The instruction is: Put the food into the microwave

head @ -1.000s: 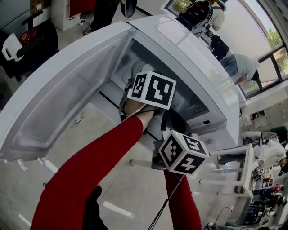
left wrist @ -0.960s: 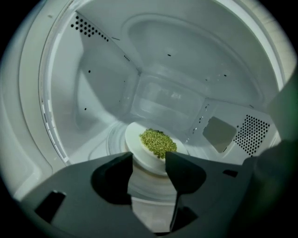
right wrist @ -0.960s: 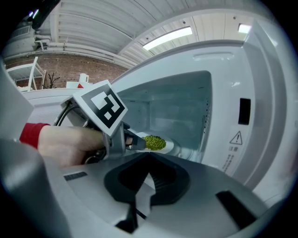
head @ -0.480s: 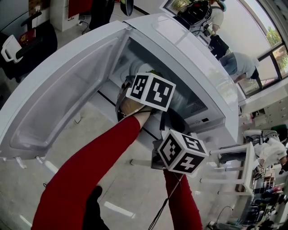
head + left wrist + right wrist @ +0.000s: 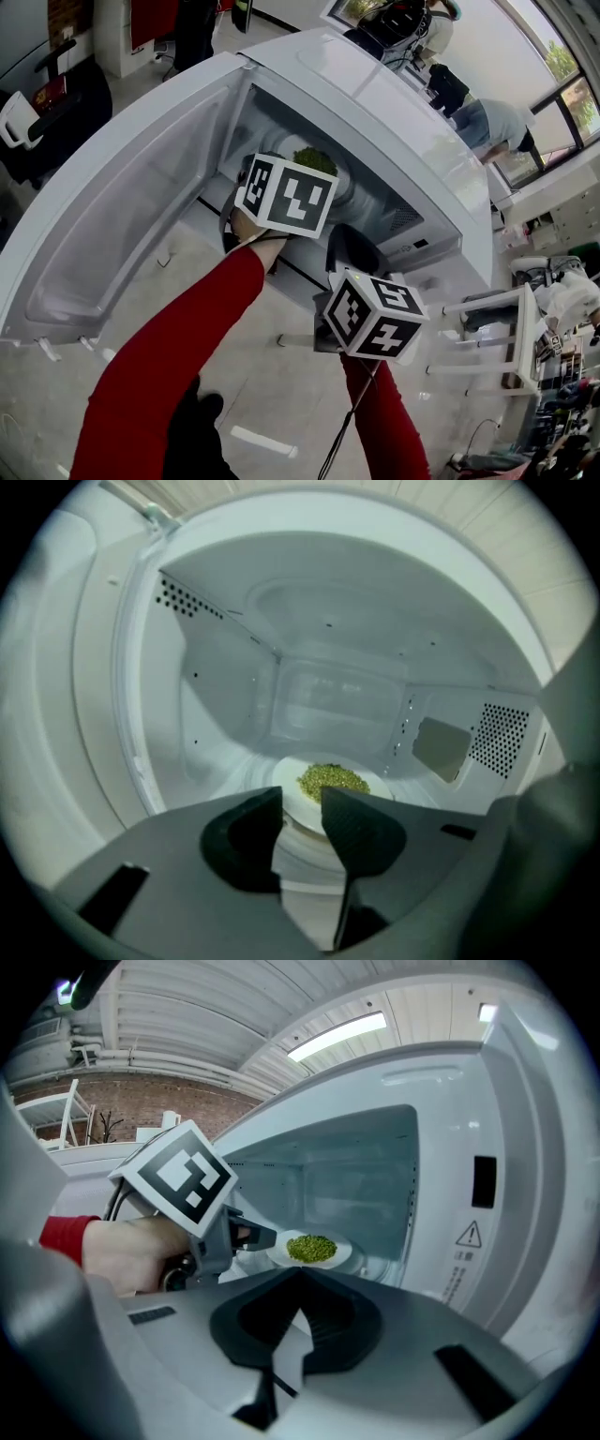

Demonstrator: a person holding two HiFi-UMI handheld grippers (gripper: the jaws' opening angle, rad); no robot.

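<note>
Our left hand-held gripper [image 5: 302, 797]: jaws have just been closing, now apart, nothing between. Farther in, plate [image 5: 287, 778] of green food [image 5: 333, 780] inside the microwave [image 5: 216, 696].

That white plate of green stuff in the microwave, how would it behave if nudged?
The small white plate looks rigid and smooth, so it would probably slide as one piece. The heap of loose green grains sits unconfined, so a sharp push or tilt may scatter them.

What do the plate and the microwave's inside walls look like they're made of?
Plate: glossy white, smooth thin rim, probably ceramic or melamine; can't tell which. Microwave inside walls: smooth white painted metal by the look, with punched vent holes and soft sheen.
</note>
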